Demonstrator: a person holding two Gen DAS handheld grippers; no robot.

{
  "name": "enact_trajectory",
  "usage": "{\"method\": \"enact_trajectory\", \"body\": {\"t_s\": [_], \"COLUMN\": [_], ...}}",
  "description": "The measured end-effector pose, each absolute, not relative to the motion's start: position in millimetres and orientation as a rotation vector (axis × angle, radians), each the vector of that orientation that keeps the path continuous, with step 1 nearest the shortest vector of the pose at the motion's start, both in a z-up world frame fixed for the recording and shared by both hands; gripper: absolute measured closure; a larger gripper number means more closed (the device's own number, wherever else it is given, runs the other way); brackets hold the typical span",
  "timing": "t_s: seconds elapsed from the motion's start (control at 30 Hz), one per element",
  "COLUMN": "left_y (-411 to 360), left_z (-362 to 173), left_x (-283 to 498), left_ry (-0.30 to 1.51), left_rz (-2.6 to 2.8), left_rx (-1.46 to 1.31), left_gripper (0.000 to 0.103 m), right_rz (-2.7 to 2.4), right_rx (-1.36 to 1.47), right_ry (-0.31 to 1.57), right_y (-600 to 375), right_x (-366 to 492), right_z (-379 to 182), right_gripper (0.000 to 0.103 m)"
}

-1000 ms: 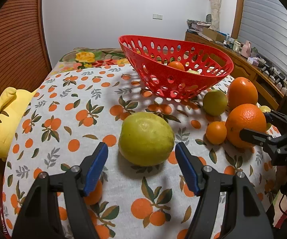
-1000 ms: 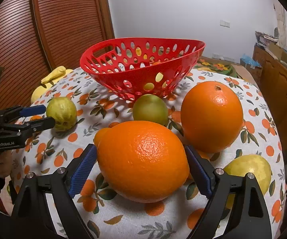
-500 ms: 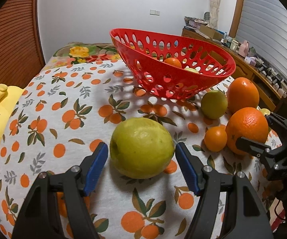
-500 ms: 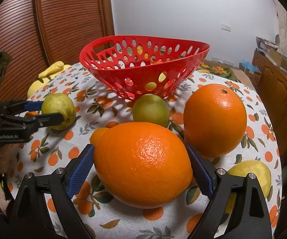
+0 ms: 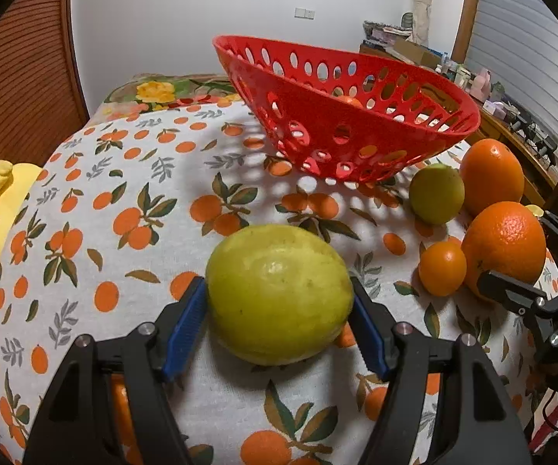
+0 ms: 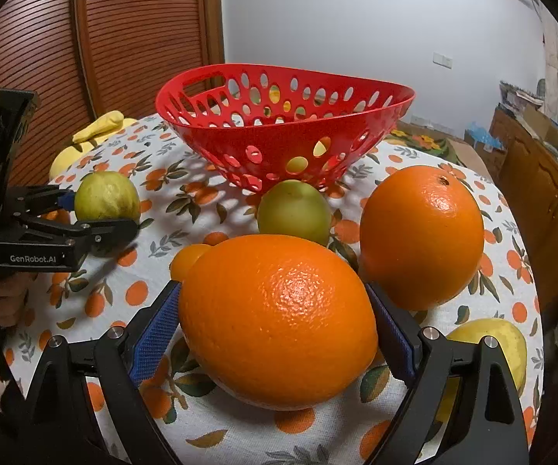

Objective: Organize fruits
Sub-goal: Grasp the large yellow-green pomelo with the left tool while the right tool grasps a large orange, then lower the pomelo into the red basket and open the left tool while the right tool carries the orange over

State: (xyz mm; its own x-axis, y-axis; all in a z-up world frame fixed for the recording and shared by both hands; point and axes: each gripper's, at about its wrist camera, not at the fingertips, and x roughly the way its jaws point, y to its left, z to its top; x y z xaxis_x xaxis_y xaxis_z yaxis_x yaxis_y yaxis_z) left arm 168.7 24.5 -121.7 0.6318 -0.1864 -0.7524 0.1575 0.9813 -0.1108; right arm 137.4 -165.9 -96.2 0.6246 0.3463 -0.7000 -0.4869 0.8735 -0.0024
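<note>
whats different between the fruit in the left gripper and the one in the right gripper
Colour: the fruit in the left gripper is a yellow-green guava; the right gripper holds a bright orange.
Skin: the guava looks dull, with small dark specks; the orange is glossy and finely dimpled.
Neighbours: the guava sits alone on the tablecloth; the orange is crowded by other fruit.
Shared: both are oval, outside the red basket, with blue pads against both sides.

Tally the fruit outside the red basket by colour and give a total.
Orange: 3 (front large orange, rear large orange, small orange)
Yellow-green: 2 (large yellow-green fruit, round green fruit)
Yellow: 1 (yellow fruit)
Total: 6
</note>
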Motion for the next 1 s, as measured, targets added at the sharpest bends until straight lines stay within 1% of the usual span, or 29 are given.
{"method": "enact_trajectory", "body": {"t_s": [0.4, 0.67, 1.0], "left_y": [30, 27, 19], "left_z": [-101, -80, -45], "left_x": [159, 151, 145], "left_ry": [0.794, 0.745, 0.674], "left_rz": [-0.225, -0.249, -0.277], "left_rx": [-0.072, -0.077, -0.076], "left_gripper": [0.037, 0.037, 0.037], "right_rz": [0.479, 0.503, 0.537], "right_rx": [-0.208, -0.125, -0.09], "right_ry": [0.751, 0.751, 0.699], "right_y": [-166, -174, -182], "right_x": [134, 135, 130], "right_z": [-96, -90, -64], "right_gripper": [0.012, 0.012, 0.012]}}
